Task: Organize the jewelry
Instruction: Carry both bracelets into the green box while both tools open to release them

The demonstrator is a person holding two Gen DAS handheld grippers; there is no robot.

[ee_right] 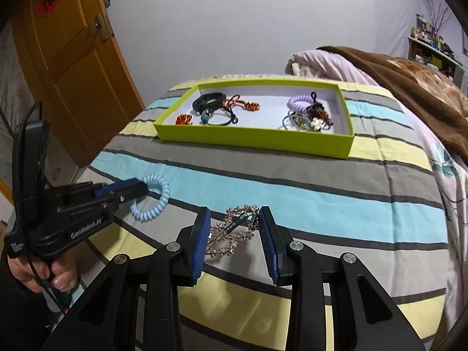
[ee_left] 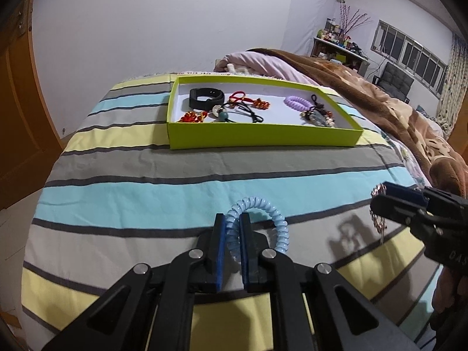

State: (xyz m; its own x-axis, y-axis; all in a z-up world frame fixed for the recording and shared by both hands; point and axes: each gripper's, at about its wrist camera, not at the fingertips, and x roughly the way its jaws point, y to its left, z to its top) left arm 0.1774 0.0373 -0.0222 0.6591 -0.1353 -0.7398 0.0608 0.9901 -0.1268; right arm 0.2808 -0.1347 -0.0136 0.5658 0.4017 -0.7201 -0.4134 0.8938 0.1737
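Note:
A lime-green tray (ee_left: pixel 257 139) (ee_right: pixel 251 139) sits on the striped bed and holds a black band (ee_left: pixel 206 97), red cords, a purple coil tie (ee_left: pixel 297 101) and other trinkets. My left gripper (ee_left: pixel 233 219) is shut on a light-blue coil hair tie (ee_left: pixel 275 222), held low over the bedspread; it also shows in the right wrist view (ee_right: pixel 152 197). My right gripper (ee_right: pixel 234 219) holds a rose-gold rhinestone hair clip (ee_right: pixel 234 234) between its blue pads, clamped across its ends; the clip hangs from it in the left wrist view (ee_left: pixel 378 213).
A brown blanket (ee_left: pixel 380 111) and a pink quilt (ee_right: pixel 327 64) are piled at the right and far end of the bed. A wooden door (ee_right: pixel 76 67) stands at the left. A cluttered shelf (ee_left: pixel 339 44) is in the far corner.

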